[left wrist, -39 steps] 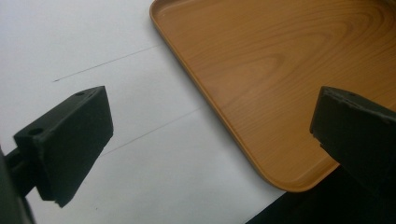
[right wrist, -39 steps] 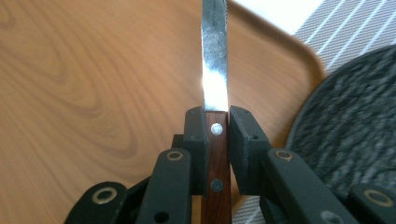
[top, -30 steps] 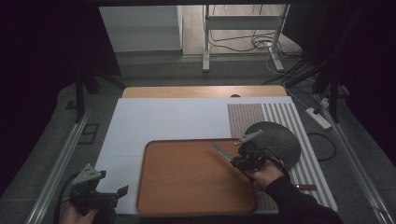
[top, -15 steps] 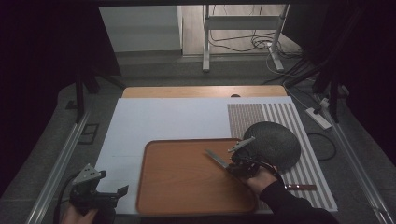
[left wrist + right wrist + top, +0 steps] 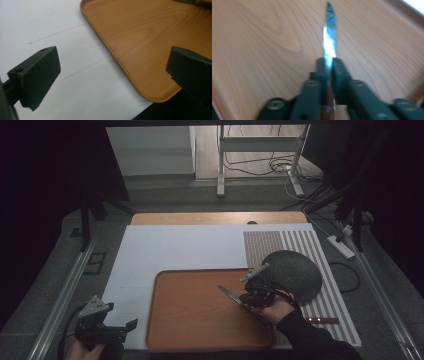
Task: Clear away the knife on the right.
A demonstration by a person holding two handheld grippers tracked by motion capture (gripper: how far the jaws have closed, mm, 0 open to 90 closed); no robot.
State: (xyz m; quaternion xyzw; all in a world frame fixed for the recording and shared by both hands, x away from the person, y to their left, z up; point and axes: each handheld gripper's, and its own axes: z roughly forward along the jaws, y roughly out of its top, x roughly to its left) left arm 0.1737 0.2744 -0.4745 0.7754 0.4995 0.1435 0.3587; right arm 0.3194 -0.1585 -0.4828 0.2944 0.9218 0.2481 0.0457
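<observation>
My right gripper (image 5: 248,298) is shut on a knife (image 5: 230,294) and holds it over the right part of a wooden tray (image 5: 190,320). The blade points left and away from me. In the right gripper view the jaws clamp the knife (image 5: 330,37) where the steel blade meets its reddish-brown handle, with the right gripper (image 5: 329,65) low over the tray's wood (image 5: 262,50). My left gripper (image 5: 125,326) stands open at the near left corner of the white board. Nothing lies between the jaws of the left gripper (image 5: 112,72), which look at the tray's near left corner (image 5: 140,82).
A dark round plate (image 5: 295,272) rests on a striped placemat (image 5: 295,242) just right of the tray. A red-handled utensil (image 5: 322,320) lies on the mat near the front right. The white board (image 5: 170,250) covers the table's middle.
My right gripper has carried the knife a little left and nearer, from beside the plate to over the tray. The left gripper has stayed put.
</observation>
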